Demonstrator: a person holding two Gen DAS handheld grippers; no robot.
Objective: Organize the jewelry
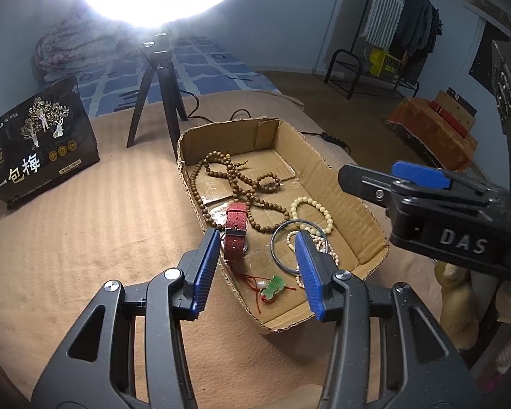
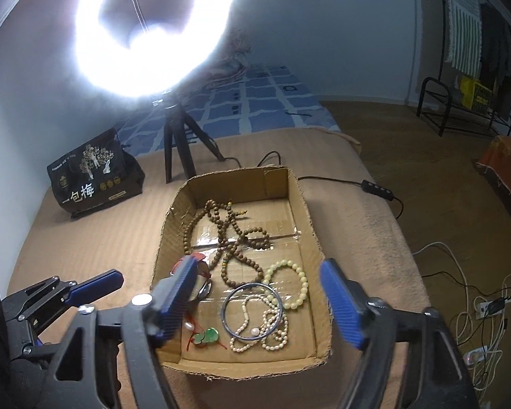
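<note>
A shallow cardboard box [image 1: 357,201] [image 2: 173,218] sits on a tan blanket and holds jewelry: brown wooden bead strands [image 1: 235,177] [image 2: 231,235], a red-strap watch [image 1: 235,235], a cream bead bracelet [image 1: 311,213] [image 2: 293,284], a silver bangle [image 1: 279,252] [image 2: 253,312], a pearl necklace [image 2: 272,334] and a green jade pendant on red cord [image 1: 273,286] [image 2: 207,335]. My left gripper [image 1: 257,269] is open and empty above the box's near end. My right gripper [image 2: 259,303] is open and empty above the bangle; it also shows in the left wrist view [image 1: 415,180].
A ring light on a black tripod [image 1: 160,99] [image 2: 177,143] stands behind the box. A black snack bag [image 1: 37,143] [image 2: 95,173] stands at the left. A cable with a switch [image 2: 374,185] runs right of the box. Cables and power strips [image 2: 483,310] lie on the floor.
</note>
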